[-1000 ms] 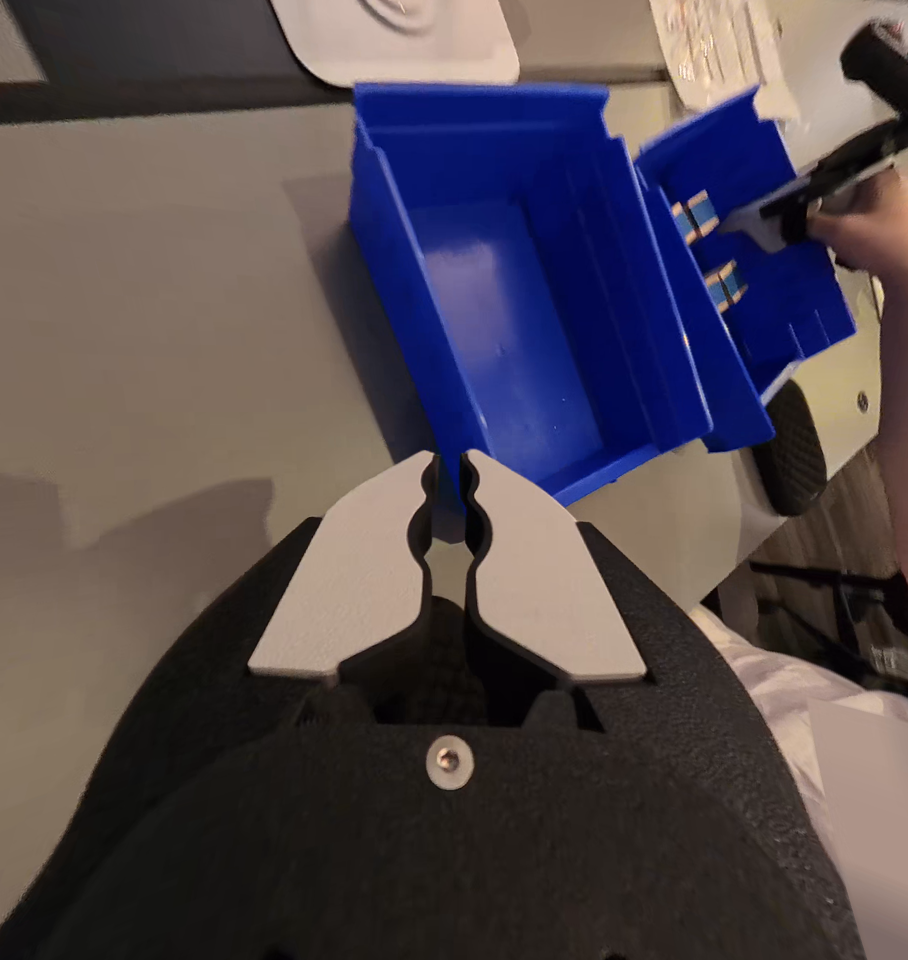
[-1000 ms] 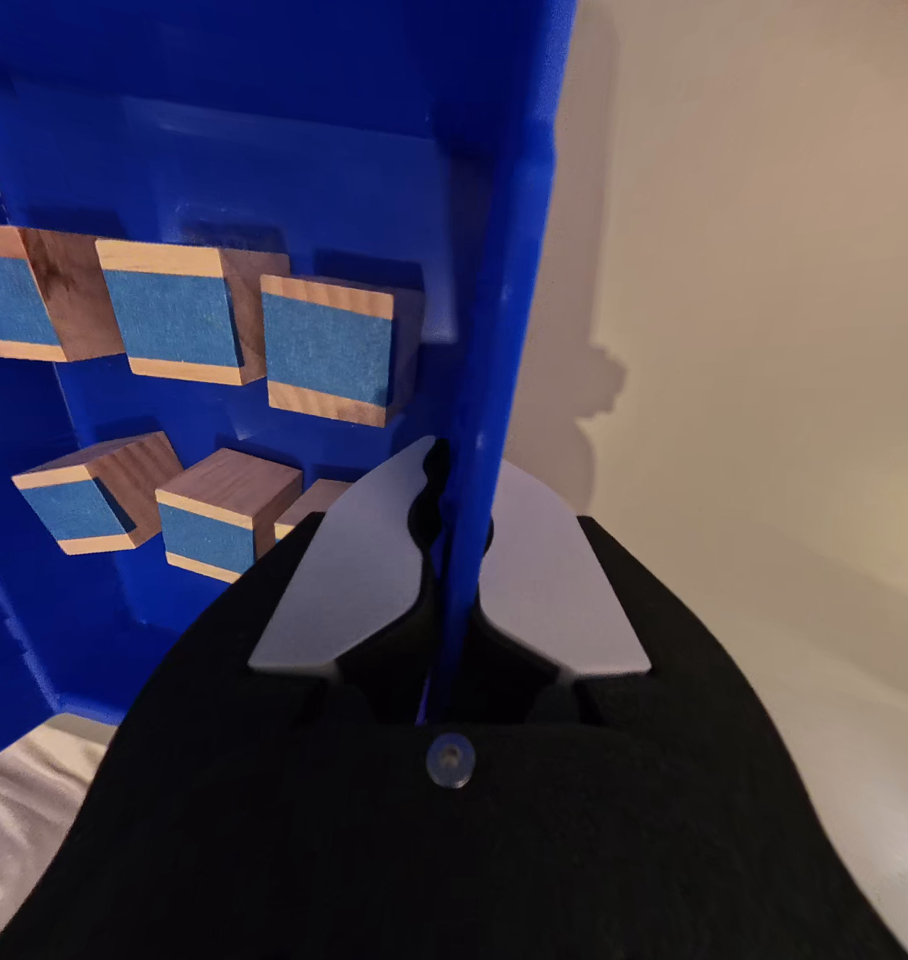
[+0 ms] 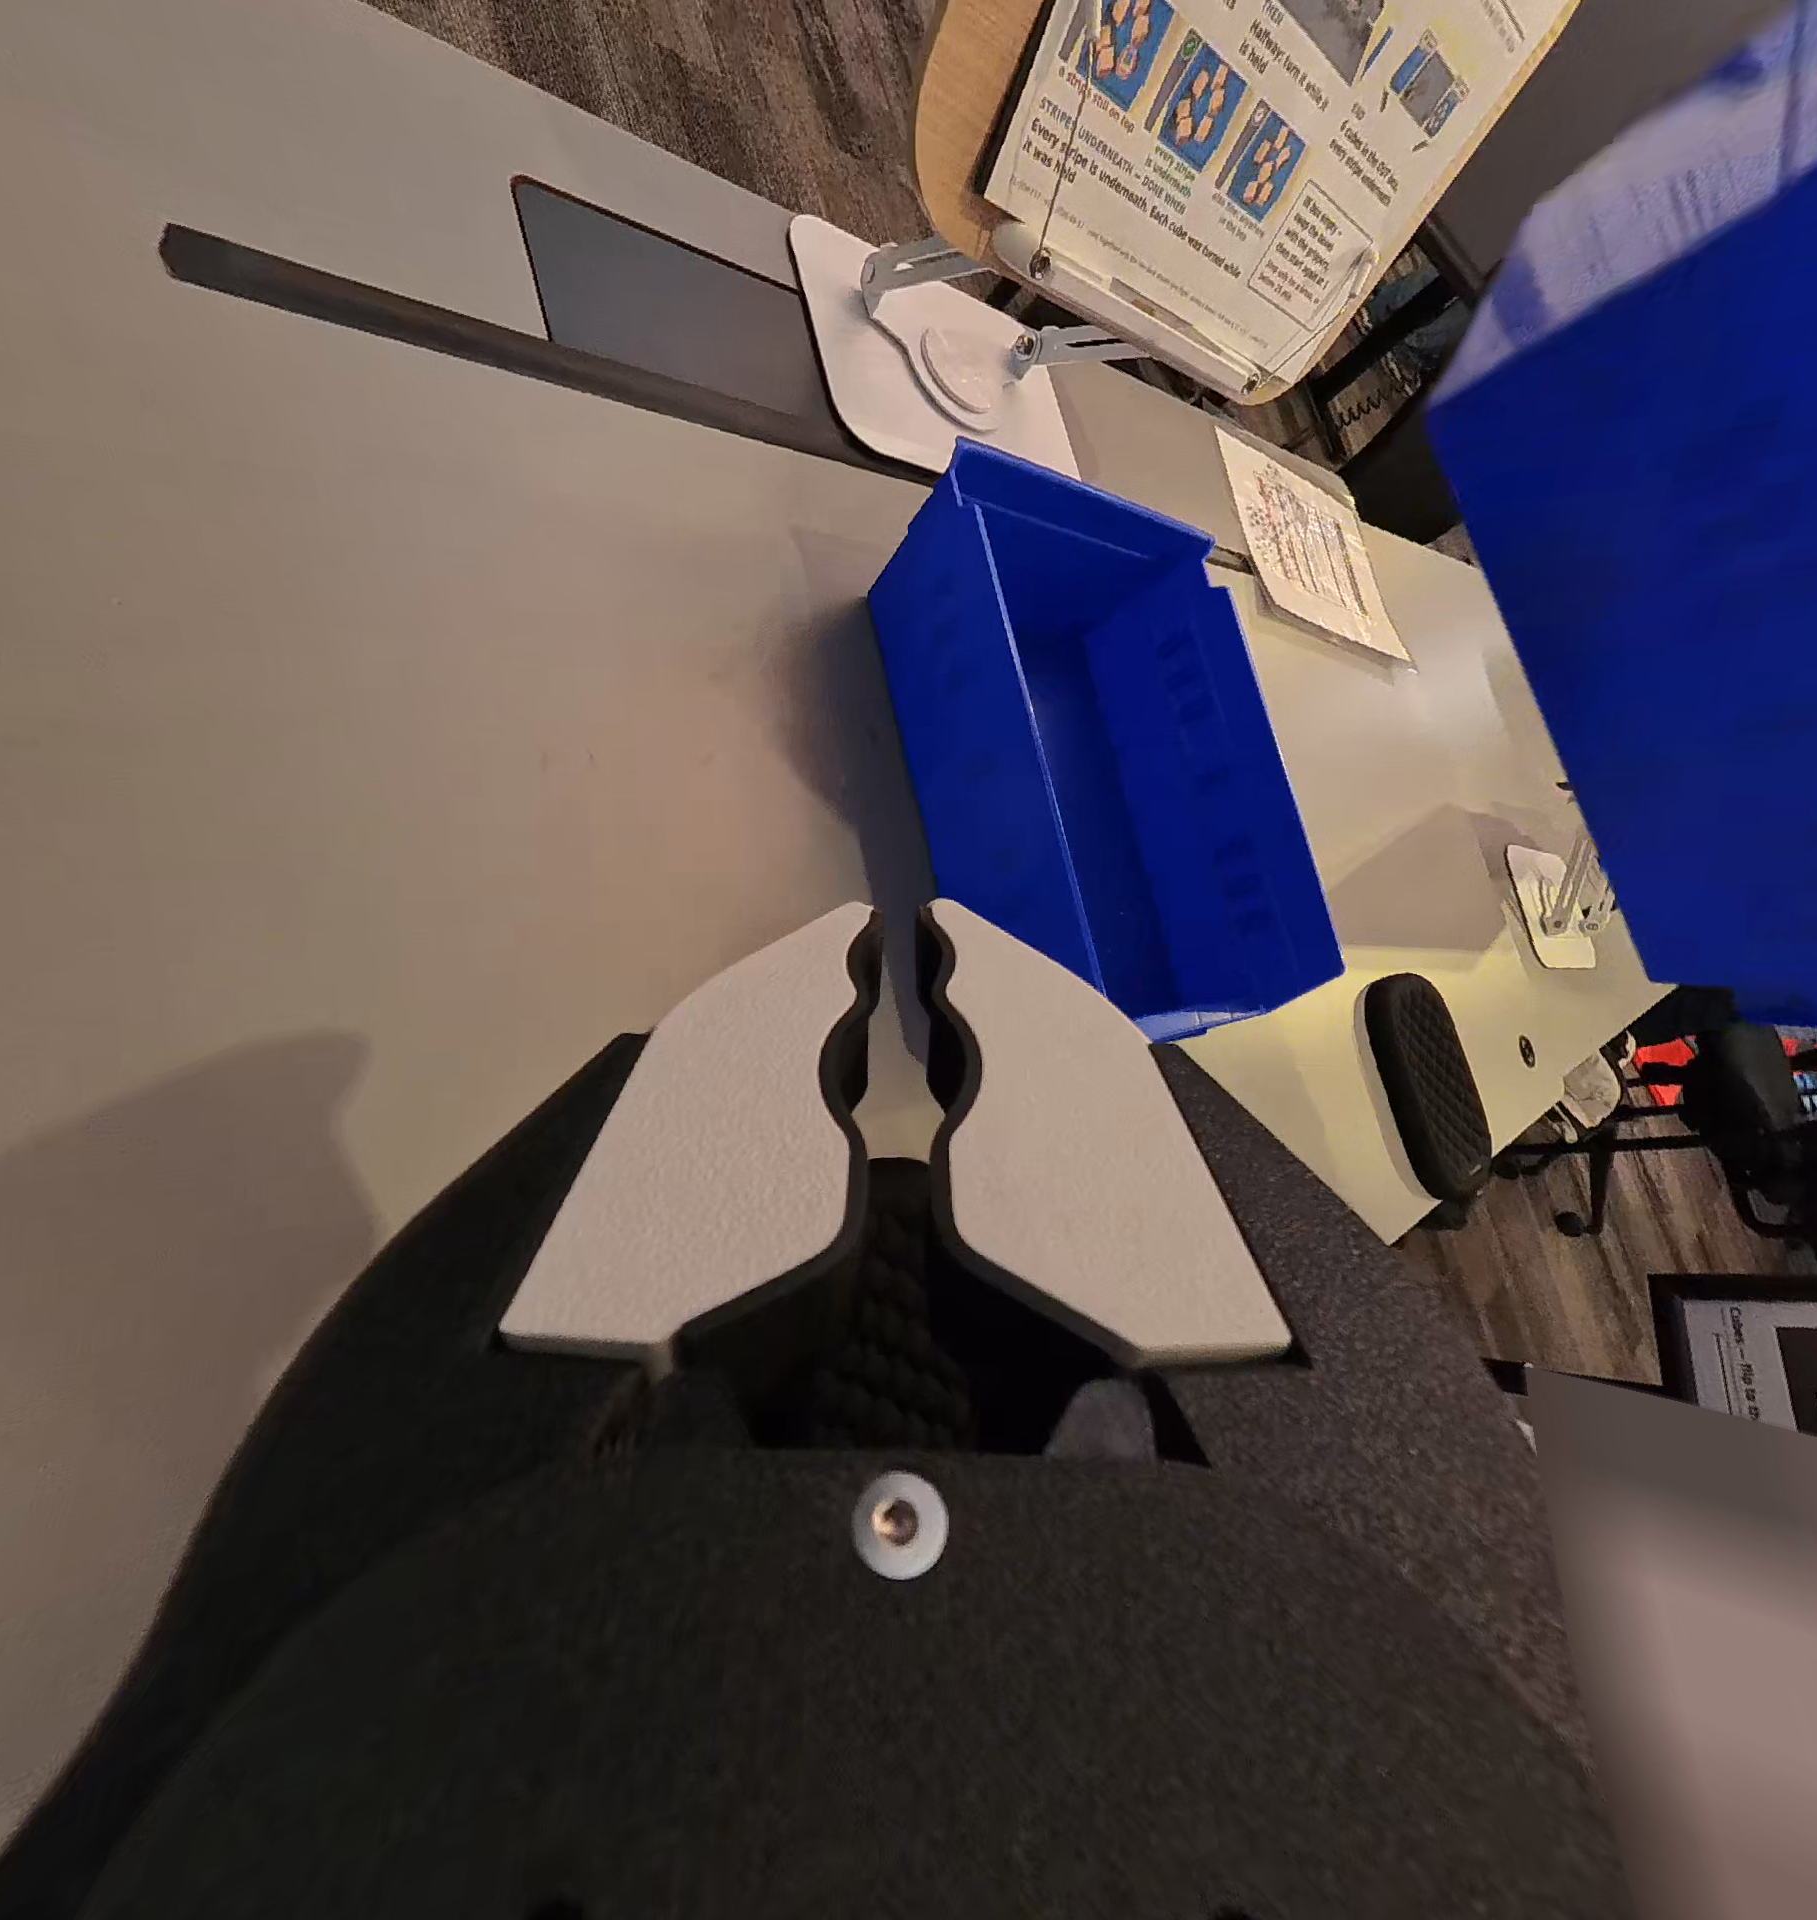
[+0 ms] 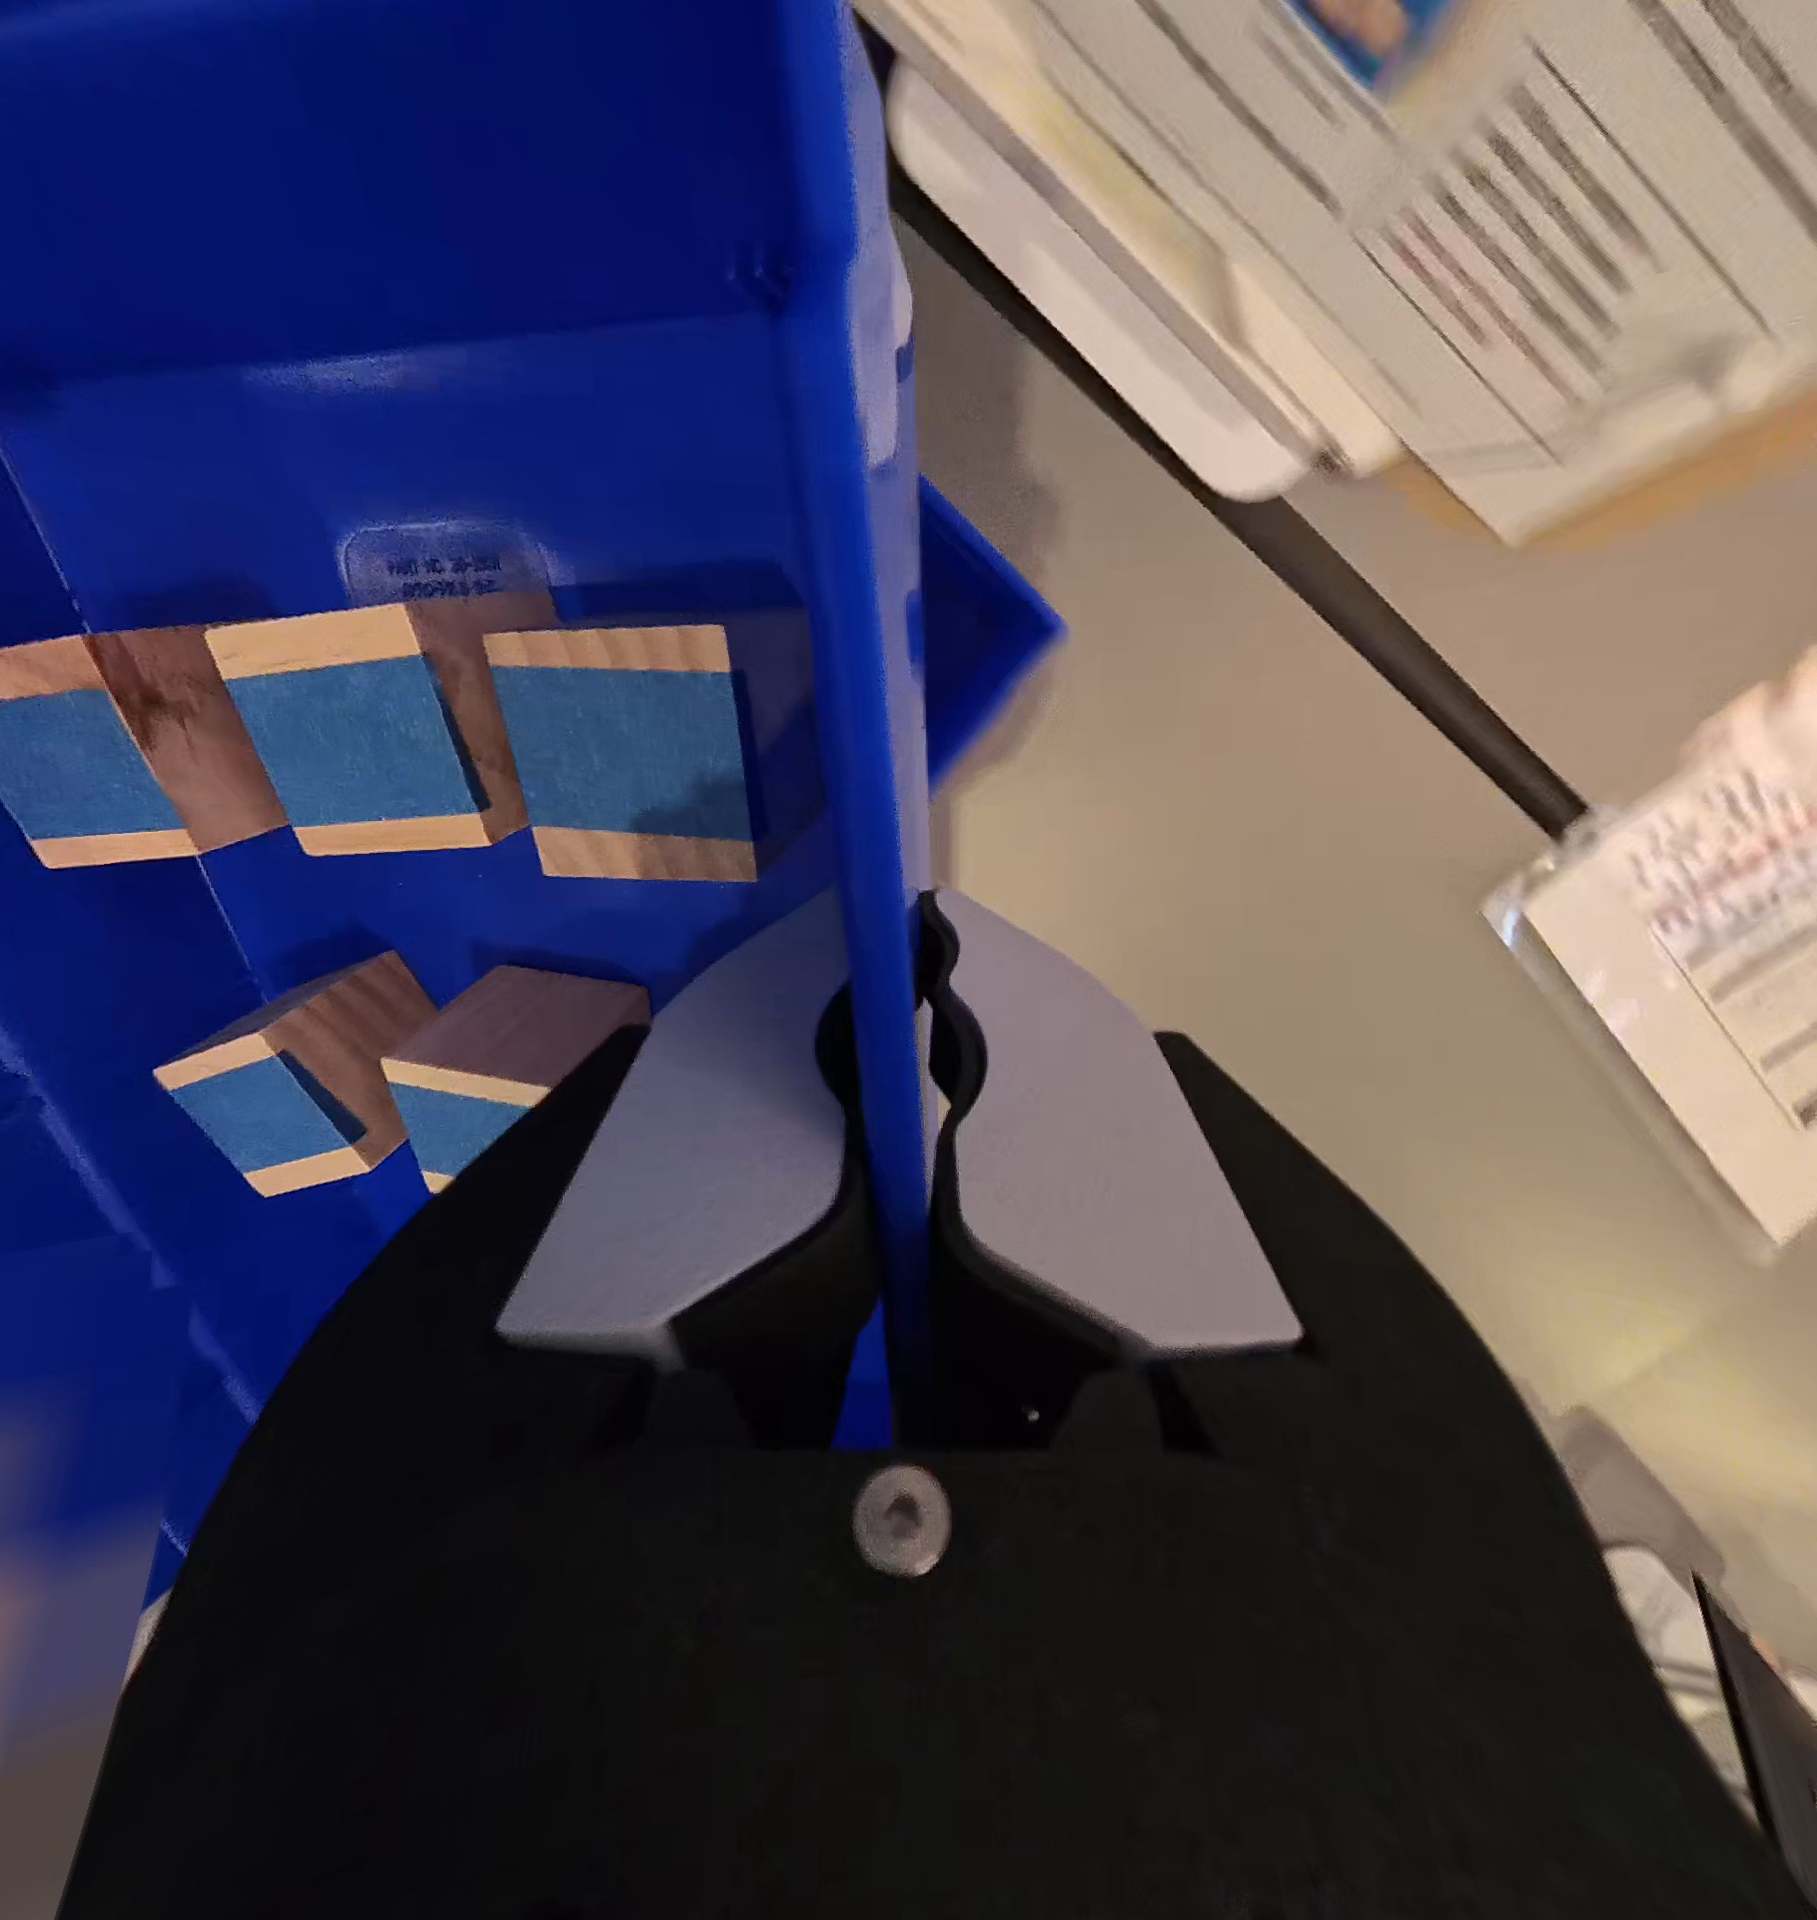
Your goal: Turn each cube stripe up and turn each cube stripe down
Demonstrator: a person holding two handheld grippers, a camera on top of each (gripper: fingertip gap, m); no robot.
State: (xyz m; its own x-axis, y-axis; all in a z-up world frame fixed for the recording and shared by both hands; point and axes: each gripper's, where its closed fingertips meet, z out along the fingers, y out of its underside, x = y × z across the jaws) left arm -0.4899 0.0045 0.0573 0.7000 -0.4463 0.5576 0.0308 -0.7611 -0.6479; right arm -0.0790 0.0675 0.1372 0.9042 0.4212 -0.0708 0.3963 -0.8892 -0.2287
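My right gripper (image 4: 888, 914) is shut on the side wall (image 4: 842, 623) of a blue bin and holds it lifted and tilted. Several wooden cubes lie inside it, blue stripes facing the camera: three in a row (image 4: 623, 748) (image 4: 353, 727) (image 4: 62, 758) and others lower (image 4: 260, 1101) (image 4: 488, 1049), one partly hidden by my gripper. The lifted bin shows from outside in the left wrist view (image 3: 1693, 582), its inside hidden. My left gripper (image 3: 899, 914) is shut and empty, just short of the near corner of an empty blue bin (image 3: 987, 748) on the grey table.
A stand holding an instruction sheet (image 3: 1195, 156) sits on a white base (image 3: 914, 353) behind the empty bin. A paper sheet (image 3: 1309, 551) lies to its right. A black oval pad (image 3: 1423, 1122) sits at the table's right edge. A dark strip (image 3: 468, 322) crosses the table.
My right gripper has lifted the bin with the cubes off the table and swung it. My left gripper has drawn back from the empty bin's corner.
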